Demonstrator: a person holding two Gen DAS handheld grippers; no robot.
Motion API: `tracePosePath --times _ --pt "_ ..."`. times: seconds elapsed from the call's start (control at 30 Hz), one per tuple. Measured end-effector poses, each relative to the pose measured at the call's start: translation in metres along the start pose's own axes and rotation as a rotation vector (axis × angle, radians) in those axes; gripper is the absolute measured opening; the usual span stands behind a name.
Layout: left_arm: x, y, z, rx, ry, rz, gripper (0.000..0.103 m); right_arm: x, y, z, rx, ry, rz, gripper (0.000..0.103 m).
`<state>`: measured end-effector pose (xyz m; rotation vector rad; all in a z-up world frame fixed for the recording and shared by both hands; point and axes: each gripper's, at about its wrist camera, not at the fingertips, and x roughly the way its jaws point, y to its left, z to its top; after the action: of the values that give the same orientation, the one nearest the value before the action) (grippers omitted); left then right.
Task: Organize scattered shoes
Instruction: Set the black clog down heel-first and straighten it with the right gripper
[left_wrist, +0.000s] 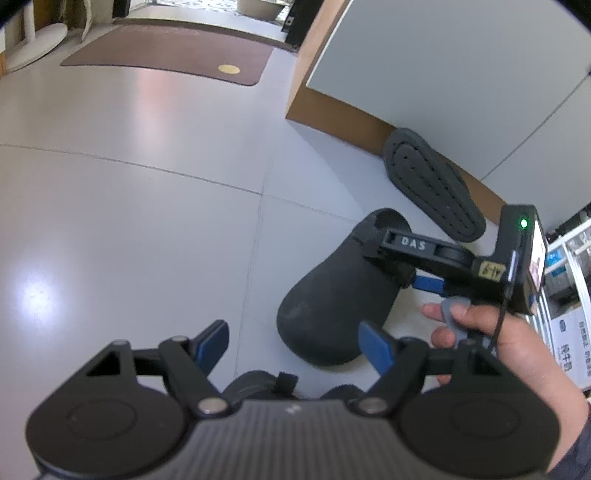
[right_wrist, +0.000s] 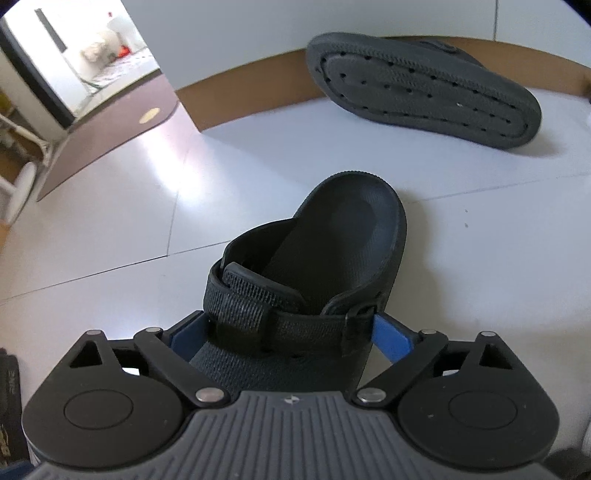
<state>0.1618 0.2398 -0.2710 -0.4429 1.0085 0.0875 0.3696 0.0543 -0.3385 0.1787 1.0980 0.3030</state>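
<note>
Right claw (right_wrist: 291, 332) spread, straddling the upright black clog (right_wrist: 314, 258) at its strap, not pinching. Left claw (left_wrist: 295, 343) spread, empty. Next: right the overturned clog (right_wrist: 424, 88) leaning on the wall.

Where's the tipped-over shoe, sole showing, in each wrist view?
Left wrist: tipped-over shoe right of centre, leaning on the brown baseboard.
Right wrist: top right, same baseboard behind.
Shared landmark: the upright clog lies nearer the camera.
</note>
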Motion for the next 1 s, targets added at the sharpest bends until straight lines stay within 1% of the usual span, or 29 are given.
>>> tracePosePath --times 0.07,0.13,0.27,0.37,0.47,0.57,0.67,0.77,0.83,1.0 --pt "0.0 -0.001 -0.001 0.001 0.001 0.003 0.079 -0.003 -0.007 0.0 -0.021 -0.004 0.022 0.091" --pt "0.001 -0.003 -0.001 0.004 0.002 0.005 0.079 -0.007 -0.01 0.0 -0.039 -0.003 0.034 0.091" --pt "0.003 -0.007 -0.003 0.014 0.011 0.0 0.079 -0.014 -0.016 -0.003 -0.082 -0.009 0.023 0.09" --pt "0.004 -0.006 -0.003 0.014 0.014 0.0 0.079 -0.019 -0.017 -0.002 -0.097 -0.005 -0.019 0.09" --pt "0.006 -0.006 -0.002 0.012 0.015 -0.001 0.079 -0.023 -0.016 -0.001 -0.072 0.0 -0.064 0.091" --pt "0.006 -0.007 -0.001 0.016 0.015 -0.004 0.079 -0.02 -0.009 -0.003 -0.057 0.011 -0.071 0.092" --pt "0.005 -0.004 -0.002 0.014 0.018 -0.004 0.079 -0.012 0.002 -0.006 -0.07 0.019 -0.096 0.097" --pt "0.006 0.001 -0.001 0.005 0.019 -0.001 0.079 -0.008 0.007 -0.007 -0.102 0.0 -0.104 0.096" --pt "0.007 0.002 -0.001 0.0 0.019 0.001 0.079 -0.009 0.005 -0.006 -0.108 0.004 -0.071 0.091" --pt "0.006 0.001 0.002 0.0 0.014 -0.002 0.079 -0.012 -0.004 -0.004 -0.112 0.009 -0.004 0.087"
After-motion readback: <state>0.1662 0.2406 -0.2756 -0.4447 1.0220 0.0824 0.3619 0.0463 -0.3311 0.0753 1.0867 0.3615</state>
